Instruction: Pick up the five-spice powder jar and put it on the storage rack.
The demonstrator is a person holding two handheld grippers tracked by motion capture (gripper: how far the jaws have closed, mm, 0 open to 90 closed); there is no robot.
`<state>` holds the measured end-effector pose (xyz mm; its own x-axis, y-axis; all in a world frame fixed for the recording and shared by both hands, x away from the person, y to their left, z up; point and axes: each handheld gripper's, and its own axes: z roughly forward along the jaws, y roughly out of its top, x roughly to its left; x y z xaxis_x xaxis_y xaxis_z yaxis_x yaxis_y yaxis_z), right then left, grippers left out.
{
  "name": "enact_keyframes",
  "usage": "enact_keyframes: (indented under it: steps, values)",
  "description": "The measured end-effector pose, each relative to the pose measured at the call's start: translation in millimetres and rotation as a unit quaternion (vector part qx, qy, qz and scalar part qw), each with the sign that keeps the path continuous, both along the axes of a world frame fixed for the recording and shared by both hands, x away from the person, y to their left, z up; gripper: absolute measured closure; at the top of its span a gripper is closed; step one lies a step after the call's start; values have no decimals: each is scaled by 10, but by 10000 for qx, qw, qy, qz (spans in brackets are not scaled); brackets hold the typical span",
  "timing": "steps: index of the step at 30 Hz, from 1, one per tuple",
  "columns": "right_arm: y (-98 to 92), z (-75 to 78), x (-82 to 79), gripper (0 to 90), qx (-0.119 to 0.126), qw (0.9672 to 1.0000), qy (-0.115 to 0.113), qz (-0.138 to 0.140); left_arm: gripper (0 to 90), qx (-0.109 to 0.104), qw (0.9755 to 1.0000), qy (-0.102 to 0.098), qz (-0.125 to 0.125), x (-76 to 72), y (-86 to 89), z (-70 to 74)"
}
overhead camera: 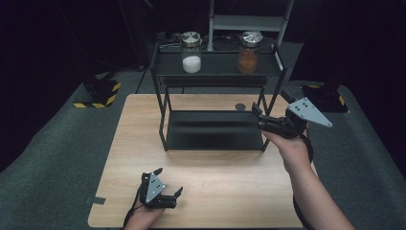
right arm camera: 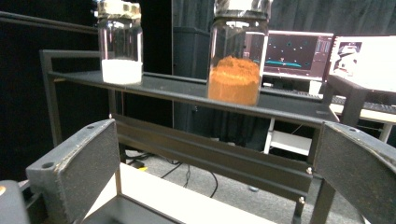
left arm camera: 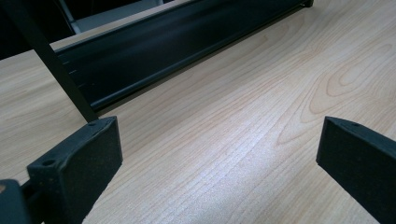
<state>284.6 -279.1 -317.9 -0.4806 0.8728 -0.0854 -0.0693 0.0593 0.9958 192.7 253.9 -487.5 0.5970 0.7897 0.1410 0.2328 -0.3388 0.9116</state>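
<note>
Orange-powder jar [overhead camera: 248, 52] on shelf top [overhead camera: 216, 68] | white-powder jar [overhead camera: 191, 51] beside | right tool [overhead camera: 258, 118] near

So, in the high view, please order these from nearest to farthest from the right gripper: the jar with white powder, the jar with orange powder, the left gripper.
From the right gripper:
1. Jar with orange powder, on the rack's top shelf, right end.
2. Jar with white powder, same shelf, further left.
3. Left gripper, at the table's near edge, left side.

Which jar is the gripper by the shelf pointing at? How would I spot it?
Find the black metal two-tier rack on the pale wooden table. Two clear glass jars with silver lids stand on its top shelf. It is the right-hand jar holding orange powder; its neighbour, the jar holding white powder, stands left.
</note>
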Motion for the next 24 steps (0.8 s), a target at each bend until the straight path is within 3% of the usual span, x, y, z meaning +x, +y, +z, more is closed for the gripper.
enact_keyframes:
  steps: [11, 24]
  values:
    - [-50, -285, -178, 0, -294, 9995, 53, 52, 6, 13, 10000, -27, 34, -13, -14, -5]
    - [-89, -645, -348, 0, -527, 9981, 319, 52, 6, 38, 9999, -70, 77, -32, -31, -12]
